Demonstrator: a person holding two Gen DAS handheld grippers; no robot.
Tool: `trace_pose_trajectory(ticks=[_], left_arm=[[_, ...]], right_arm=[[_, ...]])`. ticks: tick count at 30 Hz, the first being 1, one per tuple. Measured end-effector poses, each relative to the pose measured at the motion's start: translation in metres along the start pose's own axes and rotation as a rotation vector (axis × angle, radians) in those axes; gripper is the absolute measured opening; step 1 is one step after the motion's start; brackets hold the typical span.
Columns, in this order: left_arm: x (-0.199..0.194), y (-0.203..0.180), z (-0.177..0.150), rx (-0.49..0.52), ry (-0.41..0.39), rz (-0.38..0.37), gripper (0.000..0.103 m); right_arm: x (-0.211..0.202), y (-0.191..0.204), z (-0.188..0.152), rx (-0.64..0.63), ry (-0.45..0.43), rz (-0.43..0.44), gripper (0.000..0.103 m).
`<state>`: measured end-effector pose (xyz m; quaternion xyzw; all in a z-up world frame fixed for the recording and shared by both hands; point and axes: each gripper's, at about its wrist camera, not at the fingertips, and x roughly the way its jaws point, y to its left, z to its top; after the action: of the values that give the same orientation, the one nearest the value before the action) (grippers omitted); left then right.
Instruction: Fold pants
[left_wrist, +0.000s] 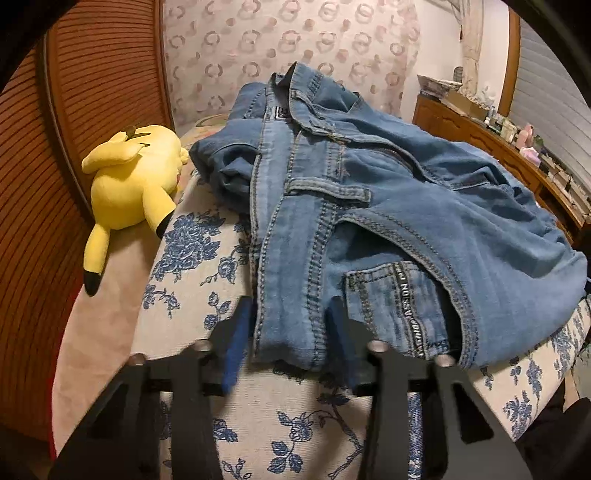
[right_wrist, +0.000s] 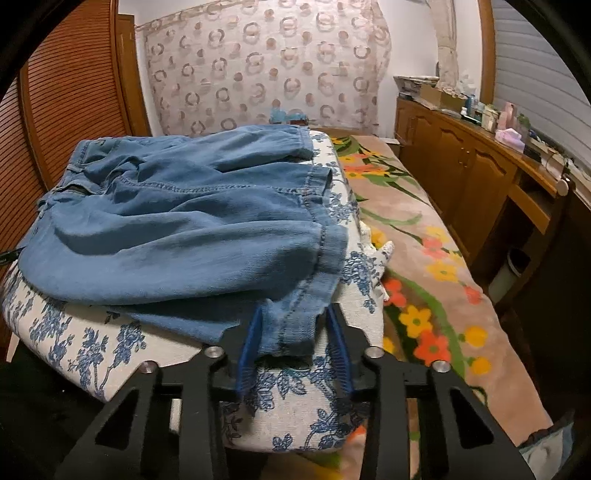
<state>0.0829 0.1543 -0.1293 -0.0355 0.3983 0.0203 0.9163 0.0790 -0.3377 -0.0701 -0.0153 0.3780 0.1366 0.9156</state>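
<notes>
Black claw arms fill the bottom of both views, cut off by the frame edge. Left gripper (left_wrist: 291, 325): its blue pads (left_wrist: 236, 343) sit tight on both sides of the jeans' (left_wrist: 369, 206) waistband edge, low in the middle of the pic. It has hold of the denim there. One pad is blurry, the other is mostly hidden behind the cloth.

Right gripper (right_wrist: 293, 332): its blue ribbed pads (right_wrist: 251, 343) squeeze a leg hem of the jeans (right_wrist: 177, 229), bottom middle of the pic. The hem end hangs down between them, w/ the dark edge showing.

Jeans are light blue, rumpled, lying in a heap on a white cushion w/ blue flowers (left_wrist: 192, 243). Waist, belt loop and a back pocket w/ a black word strip show in the left view; the words are too small to read. Legs look folded over each other in the right view, hems toward the right.

A yellow plush toy (left_wrist: 129, 188) lies face down at the left, its head hidden. A flowery blanket (right_wrist: 436, 280) is at the right. Stuff on the brown cabinet (right_wrist: 461, 177), upper right, is too small to tell.
</notes>
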Motion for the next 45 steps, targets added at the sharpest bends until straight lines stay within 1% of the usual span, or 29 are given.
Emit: trace_pose_trajectory(ticks=[2,4,7,8,9,14,16,22,25,31,33,35,37,39,41,45], left_arm=[[-0.001,-0.001,0.000,0.003,0.000,-0.014,0.027],[-0.005,-0.004,0.000,0.014,-0.008,-0.005,0.017],[-0.018,-0.008,0.002,0.019,-0.044,0.001,0.012],[-0.025,-0.009,0.004,0.025,-0.056,0.006,0.012],[-0.031,-0.010,0.006,0.034,-0.068,0.011,0.011],[-0.080,-0.018,0.026,0.066,-0.176,0.019,0.008],[-0.096,-0.018,0.034,0.072,-0.211,0.018,0.008],[-0.147,-0.025,0.043,0.084,-0.318,0.009,0.008],[-0.164,-0.023,0.046,0.078,-0.353,0.006,0.008],[-0.192,-0.023,0.044,0.078,-0.410,-0.008,0.007],[-0.197,-0.023,0.045,0.085,-0.414,-0.015,0.007],[-0.195,-0.021,0.047,0.089,-0.409,-0.013,0.007],[-0.189,-0.020,0.046,0.082,-0.395,-0.012,0.007],[-0.180,-0.019,0.044,0.073,-0.369,-0.020,0.007],[-0.172,-0.021,0.040,0.065,-0.347,-0.029,0.007],[-0.155,-0.024,0.032,0.064,-0.308,-0.031,0.007]], right_arm=[[0.001,-0.003,0.001,0.007,0.001,0.010,0.026],[0.001,-0.003,0.001,0.002,0.002,0.009,0.021],[0.003,-0.001,0.005,-0.008,-0.003,0.009,0.017],[0.000,-0.003,0.004,-0.010,-0.014,0.005,0.013],[-0.006,-0.004,0.006,-0.008,-0.046,-0.010,0.009],[-0.033,-0.005,0.021,-0.007,-0.146,-0.021,0.008],[-0.044,-0.006,0.026,-0.012,-0.173,-0.024,0.008],[-0.088,-0.014,0.039,-0.030,-0.271,-0.033,0.006],[-0.108,-0.017,0.041,-0.045,-0.312,-0.036,0.006],[-0.136,-0.016,0.034,-0.074,-0.380,-0.037,0.005],[-0.141,-0.018,0.031,-0.082,-0.399,-0.039,0.005],[-0.134,-0.017,0.029,-0.086,-0.405,-0.039,0.005],[-0.117,-0.013,0.026,-0.084,-0.403,-0.038,0.005],[-0.105,-0.012,0.021,-0.086,-0.388,-0.039,0.005],[-0.092,-0.009,0.024,-0.088,-0.367,-0.035,0.005],[-0.077,-0.008,0.019,-0.096,-0.327,-0.032,0.005]])
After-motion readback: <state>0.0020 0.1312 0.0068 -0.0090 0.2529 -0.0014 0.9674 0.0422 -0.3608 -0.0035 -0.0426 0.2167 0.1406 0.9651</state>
